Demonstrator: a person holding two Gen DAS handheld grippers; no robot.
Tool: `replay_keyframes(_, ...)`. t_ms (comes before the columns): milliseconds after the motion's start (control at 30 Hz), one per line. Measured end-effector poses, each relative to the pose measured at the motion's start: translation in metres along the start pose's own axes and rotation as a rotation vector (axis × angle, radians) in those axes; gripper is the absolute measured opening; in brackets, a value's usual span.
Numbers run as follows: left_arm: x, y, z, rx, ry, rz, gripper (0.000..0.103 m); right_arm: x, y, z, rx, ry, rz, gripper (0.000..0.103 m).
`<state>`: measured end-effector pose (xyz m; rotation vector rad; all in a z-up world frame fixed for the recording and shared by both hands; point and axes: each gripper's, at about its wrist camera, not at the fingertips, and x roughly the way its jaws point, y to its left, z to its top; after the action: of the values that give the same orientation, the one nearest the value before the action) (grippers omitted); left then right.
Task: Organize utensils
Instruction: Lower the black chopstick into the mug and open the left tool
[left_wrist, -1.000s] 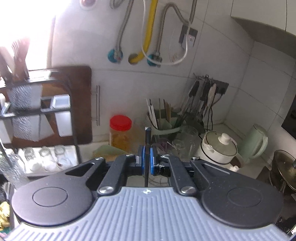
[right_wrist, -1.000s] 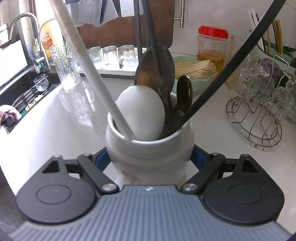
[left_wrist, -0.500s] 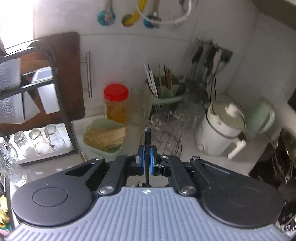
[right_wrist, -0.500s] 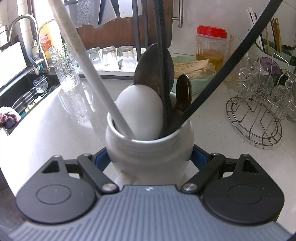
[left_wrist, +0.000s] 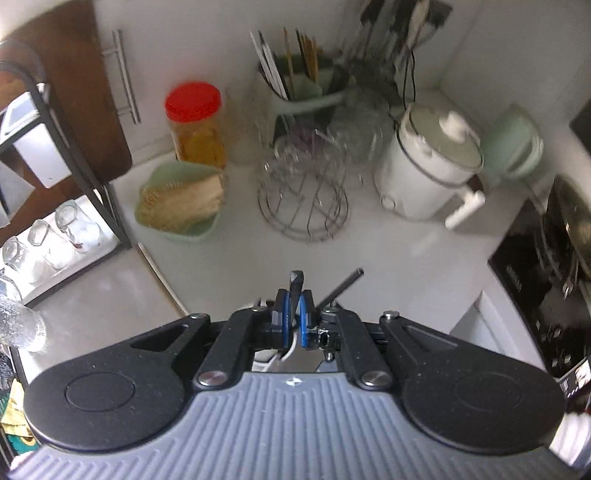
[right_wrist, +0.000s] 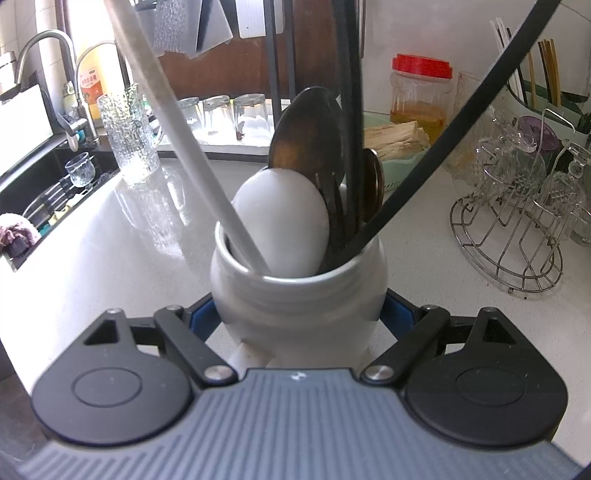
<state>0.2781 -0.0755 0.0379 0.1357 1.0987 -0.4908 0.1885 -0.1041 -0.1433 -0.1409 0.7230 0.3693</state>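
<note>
The right claw (right_wrist: 299, 314) grips the white crock (right_wrist: 299, 295) on the tabletop (right_wrist: 110, 258), steadying it. The left claw (left_wrist: 293, 317) pinches a dark utensil handle (left_wrist: 295, 284) above it. The next move seems to be lowering it among the spoons (right_wrist: 306, 140) without tipping the crock.

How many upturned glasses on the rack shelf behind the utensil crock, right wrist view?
3 upturned glasses, side by side on the shelf: left, middle, right. The white ladle handle crosses the left end, so more may be hidden.
</note>
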Motion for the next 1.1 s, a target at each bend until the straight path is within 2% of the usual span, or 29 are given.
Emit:
replay_keyframes(233,0.024,-0.009,-0.007,0.017,0.067,-0.015,0.007,0.001,0.001,0.0,0.0,-0.011,-0.007,0.091)
replay_keyframes(433,0.027,-0.008,-0.01,0.032,0.068,-0.002,0.007,0.001,0.0,0.0,-0.003,-0.011,-0.007,0.091)
replay_keyframes(700,0.023,-0.008,-0.009,0.012,0.053,-0.034,0.008,0.0,0.0,-0.001,0.003,-0.015,-0.008,0.091)
replay_keyframes(767,0.02,-0.01,-0.011,0.023,0.03,-0.034,0.013,0.0,0.0,-0.001,0.006,-0.015,-0.011,0.091)
replay_keyframes(833,0.016,-0.012,-0.013,0.027,0.005,-0.039,0.026,0.0,0.0,-0.001,0.007,-0.016,-0.013,0.091)
replay_keyframes(900,0.011,-0.013,-0.015,0.016,-0.02,-0.044,0.032,-0.001,0.001,-0.002,0.009,-0.017,-0.016,0.091)
replay_keyframes(1100,-0.009,-0.009,-0.022,-0.035,-0.115,-0.06,0.038,0.0,0.001,-0.001,0.012,-0.016,-0.021,0.091)
